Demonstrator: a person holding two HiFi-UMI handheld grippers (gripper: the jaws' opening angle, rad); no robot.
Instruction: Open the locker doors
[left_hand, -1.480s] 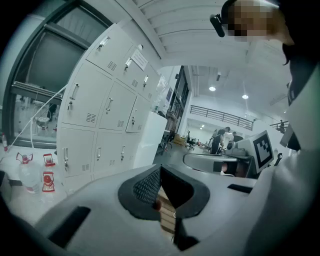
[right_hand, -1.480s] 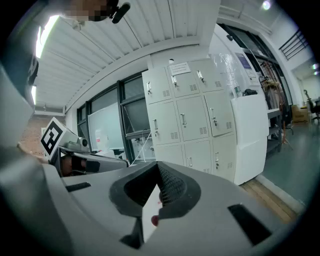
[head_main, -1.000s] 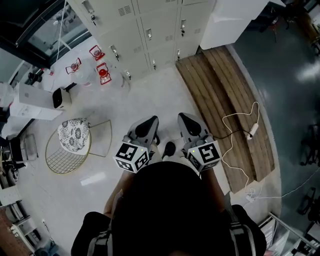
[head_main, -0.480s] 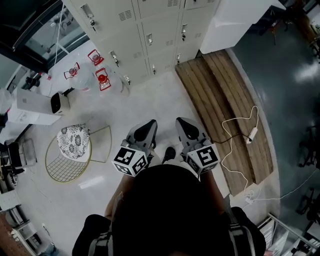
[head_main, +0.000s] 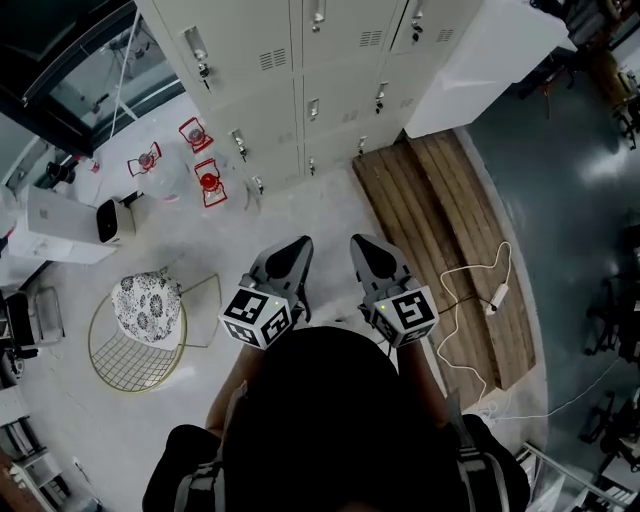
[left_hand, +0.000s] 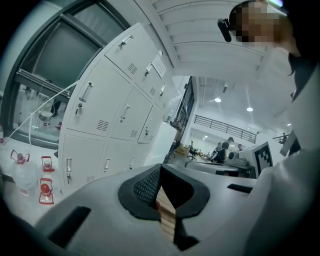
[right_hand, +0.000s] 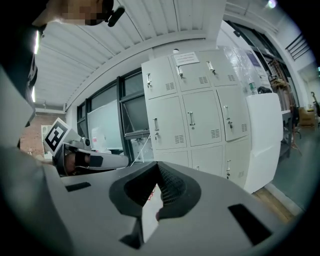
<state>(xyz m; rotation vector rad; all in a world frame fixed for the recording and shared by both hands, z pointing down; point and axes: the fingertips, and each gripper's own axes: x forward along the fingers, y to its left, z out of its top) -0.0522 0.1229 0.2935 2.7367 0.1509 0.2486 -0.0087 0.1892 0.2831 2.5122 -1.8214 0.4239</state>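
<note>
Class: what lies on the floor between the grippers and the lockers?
Nothing: the head view shows bare floor from the left gripper and right gripper to the lockers; planks lie to its right.

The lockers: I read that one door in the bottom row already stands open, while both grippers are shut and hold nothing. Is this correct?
No door stands open: every door of the lockers is closed, as the right gripper view shows plainly. The rest holds: the left gripper and the right gripper are shut and hold nothing.
</note>
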